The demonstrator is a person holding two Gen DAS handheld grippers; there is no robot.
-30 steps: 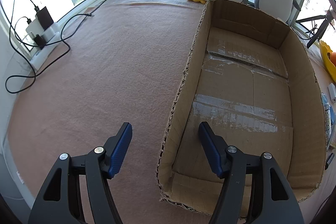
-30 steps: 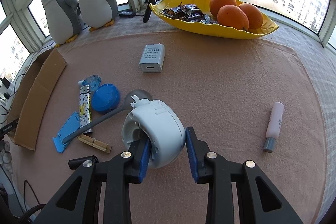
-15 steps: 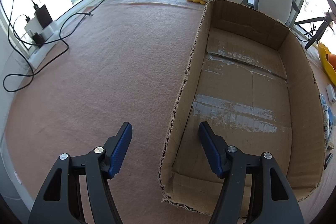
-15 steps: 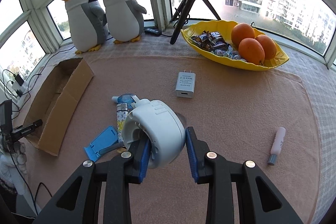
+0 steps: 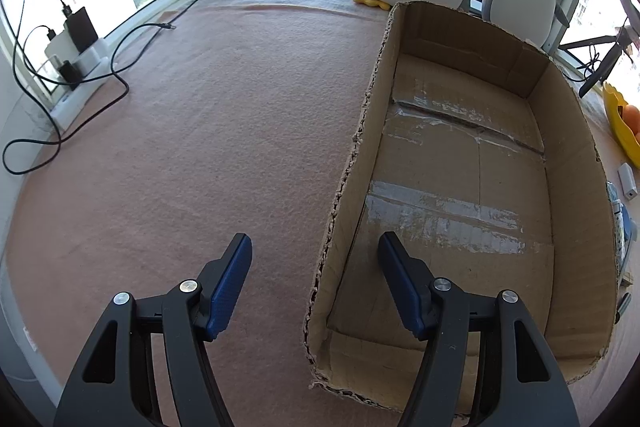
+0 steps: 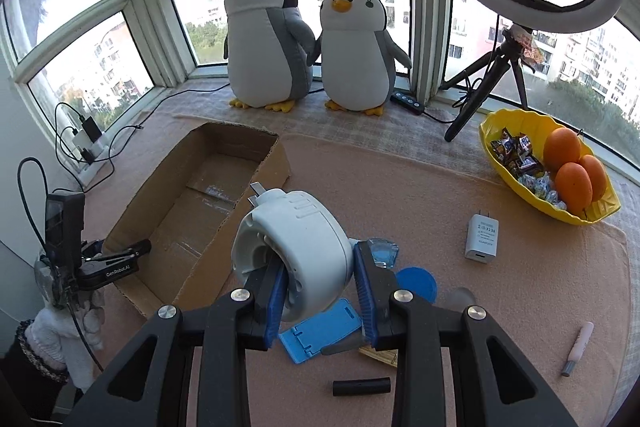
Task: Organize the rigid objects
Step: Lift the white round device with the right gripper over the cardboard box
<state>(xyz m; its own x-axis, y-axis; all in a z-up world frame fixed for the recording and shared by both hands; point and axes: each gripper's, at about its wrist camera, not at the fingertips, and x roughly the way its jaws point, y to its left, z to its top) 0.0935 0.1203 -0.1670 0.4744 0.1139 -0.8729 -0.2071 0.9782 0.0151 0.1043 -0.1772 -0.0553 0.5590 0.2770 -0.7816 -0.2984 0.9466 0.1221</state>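
The right gripper (image 6: 320,291) pinches a white reel (image 6: 294,247) above the desk (image 6: 400,187), likely headed for the cardboard box (image 6: 160,227); the left gripper (image 5: 316,267), fingers spread, straddles its wall.

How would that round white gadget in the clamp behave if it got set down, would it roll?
The white gadget looks like hard moulded plastic, so probably stiff. Its drum-like body could roll if laid on its curved side. The right gripper pinches smooth curved walls, so it might slip.
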